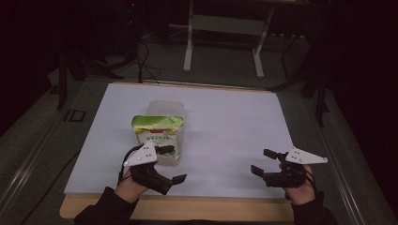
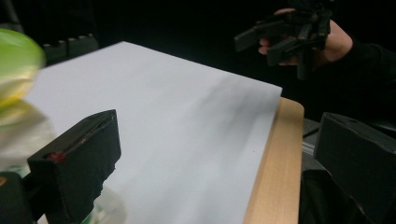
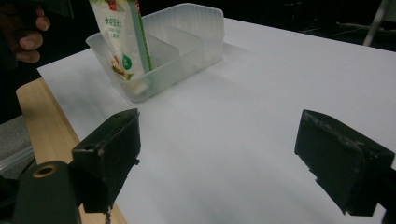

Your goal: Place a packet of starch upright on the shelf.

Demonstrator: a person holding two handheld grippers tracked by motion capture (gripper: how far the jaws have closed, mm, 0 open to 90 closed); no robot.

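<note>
Your left gripper (image 1: 171, 164) hangs spread wide just beside the clear plastic bin (image 1: 165, 110), where a green snack bag (image 1: 157, 132) stands upright. Your right gripper (image 1: 263, 161), also spread wide, hovers well apart above the white table (image 1: 225, 126).

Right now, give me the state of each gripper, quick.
Left gripper: open, holding nothing, beside the snack bag in the clear bin.
Right gripper: open, holding nothing, over the white table sheet.

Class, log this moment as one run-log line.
left gripper: open, beside bin | right gripper: open, empty | snack bag: upright in clear bin | white sheet: bare
</note>
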